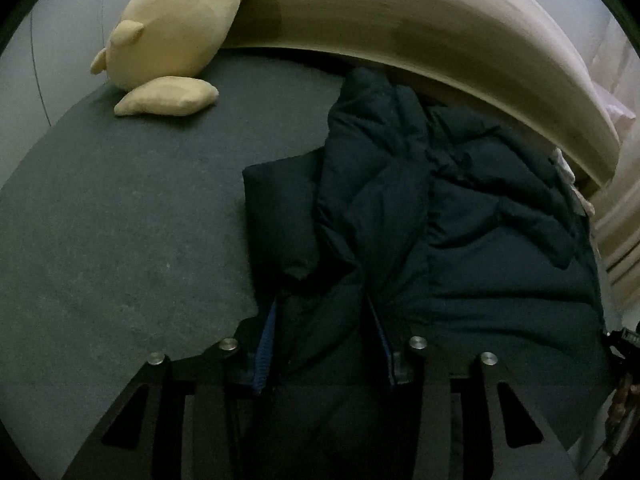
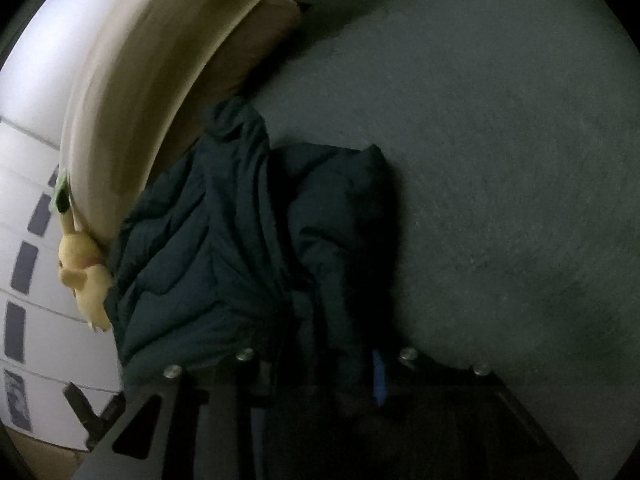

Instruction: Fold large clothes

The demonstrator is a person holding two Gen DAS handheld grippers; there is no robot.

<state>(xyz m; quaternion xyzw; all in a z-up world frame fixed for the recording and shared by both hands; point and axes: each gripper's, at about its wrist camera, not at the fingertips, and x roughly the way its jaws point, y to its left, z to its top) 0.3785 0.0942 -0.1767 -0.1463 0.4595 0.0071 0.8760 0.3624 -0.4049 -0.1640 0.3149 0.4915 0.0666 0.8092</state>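
Observation:
A dark navy puffer jacket point(image 1: 440, 208) lies bunched on a dark grey bed surface point(image 1: 120, 220), its far end against the wooden headboard. My left gripper point(image 1: 324, 344) is shut on a thick fold of the jacket's near edge; the cloth fills the gap between the blue-padded fingers point(image 1: 264, 352). In the right wrist view the same jacket point(image 2: 224, 240) lies at centre left, and my right gripper point(image 2: 320, 376) is shut on another bunch of its near edge. One blue pad point(image 2: 378, 376) shows; the other is hidden in dark cloth.
A yellow plush bear point(image 1: 176, 28) leans at the head of the bed on the left, also seen in the right wrist view point(image 2: 84, 276). The curved wooden headboard point(image 1: 440, 32) runs behind the jacket. A white wall with dark tiles point(image 2: 24, 264) lies beyond it.

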